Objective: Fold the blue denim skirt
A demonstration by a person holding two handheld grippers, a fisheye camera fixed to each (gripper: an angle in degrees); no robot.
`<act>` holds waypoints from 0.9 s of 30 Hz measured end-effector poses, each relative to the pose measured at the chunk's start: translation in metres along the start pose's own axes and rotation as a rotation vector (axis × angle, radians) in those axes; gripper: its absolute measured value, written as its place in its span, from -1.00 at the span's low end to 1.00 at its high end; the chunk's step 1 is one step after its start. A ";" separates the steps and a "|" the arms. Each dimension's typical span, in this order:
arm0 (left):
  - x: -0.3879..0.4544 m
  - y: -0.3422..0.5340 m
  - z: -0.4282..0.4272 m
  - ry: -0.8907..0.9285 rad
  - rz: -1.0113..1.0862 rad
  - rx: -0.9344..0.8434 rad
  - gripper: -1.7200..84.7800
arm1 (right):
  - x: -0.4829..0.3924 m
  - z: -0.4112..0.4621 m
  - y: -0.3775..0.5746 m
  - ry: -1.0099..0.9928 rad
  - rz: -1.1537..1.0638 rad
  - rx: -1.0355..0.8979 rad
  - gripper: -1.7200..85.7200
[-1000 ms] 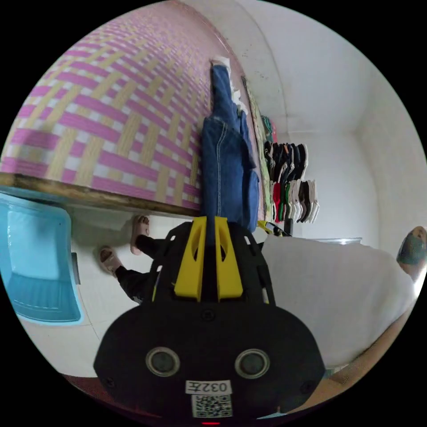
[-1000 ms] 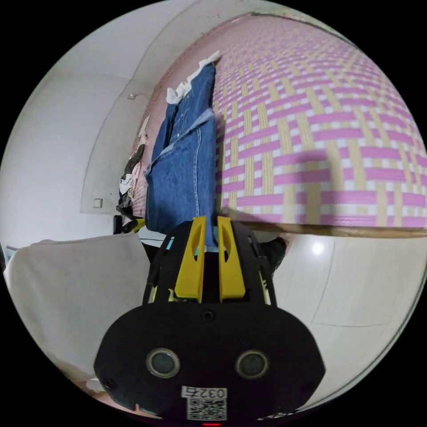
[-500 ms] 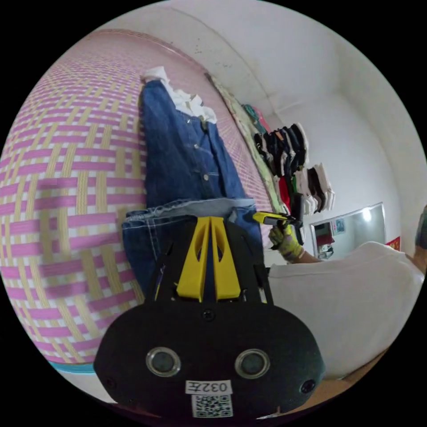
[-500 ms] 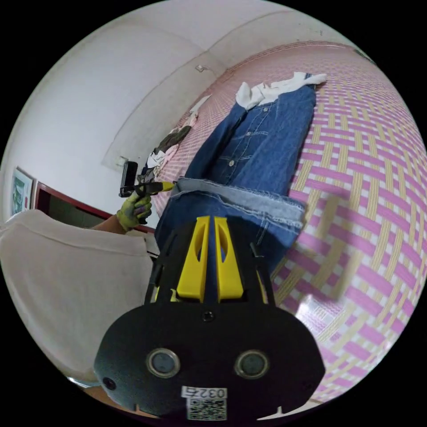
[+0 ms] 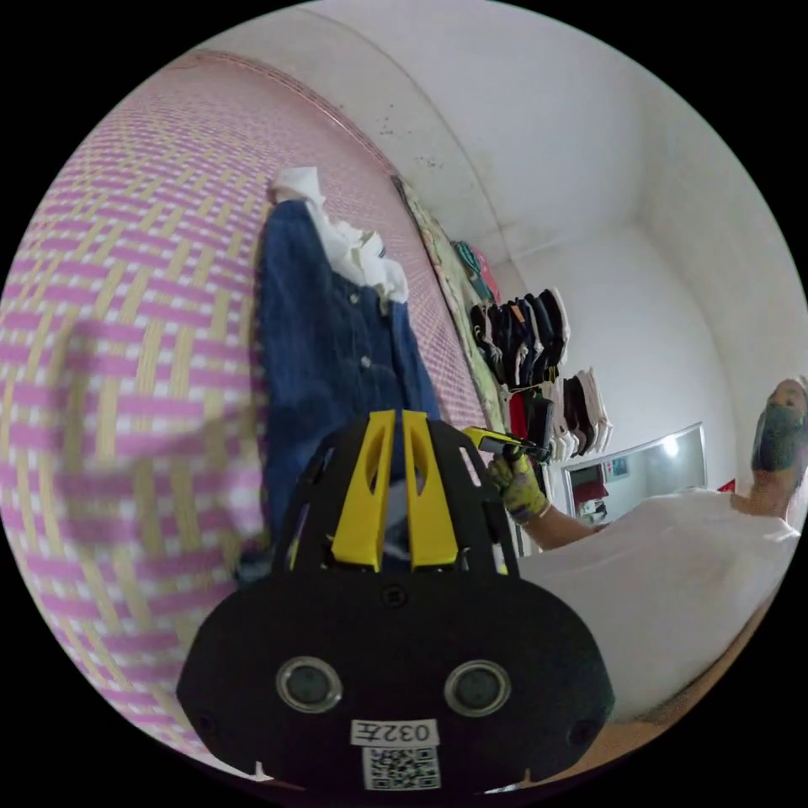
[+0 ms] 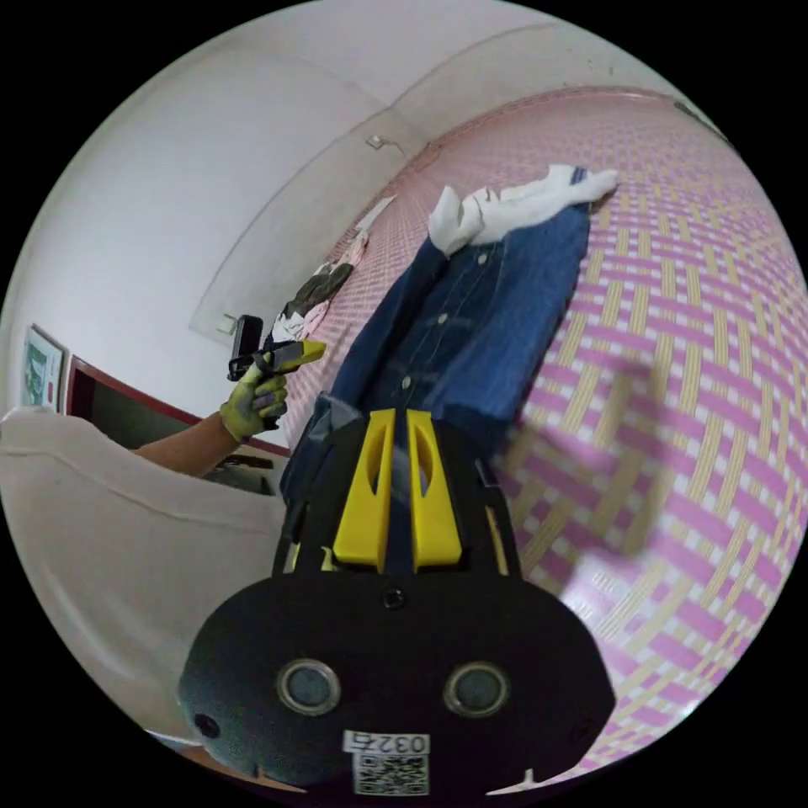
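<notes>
Pink-and-yellow woven mat [image 5: 126, 353] carries the blue denim skirt [image 5: 324, 370], stretched away from its near edge. Left tool [image 5: 389, 492] and right tool [image 6: 393, 492] each look pinched on the near hem; I'd carry both level so the fold lands square.

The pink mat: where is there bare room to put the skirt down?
The woven mat lies bare in a wide patch beside the denim skirt, on the side away from the wall. Crowded: the strip between the skirt and the wall, where a heap of clothes lies.
</notes>
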State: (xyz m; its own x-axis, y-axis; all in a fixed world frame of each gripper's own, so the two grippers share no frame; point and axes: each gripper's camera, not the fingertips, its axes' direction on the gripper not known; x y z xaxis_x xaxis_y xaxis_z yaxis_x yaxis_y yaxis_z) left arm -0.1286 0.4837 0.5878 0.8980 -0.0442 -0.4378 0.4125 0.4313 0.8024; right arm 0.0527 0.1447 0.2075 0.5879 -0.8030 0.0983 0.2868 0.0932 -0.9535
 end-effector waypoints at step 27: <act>-0.062 -0.352 0.258 -0.135 0.046 -0.150 -0.88 | 0.021 0.098 -0.260 0.626 -0.045 -0.035 -0.81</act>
State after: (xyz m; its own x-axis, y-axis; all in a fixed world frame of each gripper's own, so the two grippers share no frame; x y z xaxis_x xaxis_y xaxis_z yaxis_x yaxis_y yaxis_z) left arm -0.2899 0.1019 0.4373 0.9320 -0.1374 -0.3355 0.3520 0.5646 0.7465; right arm 0.0645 0.1614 0.4854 0.0179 -0.9992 -0.0371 0.2701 0.0405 -0.9620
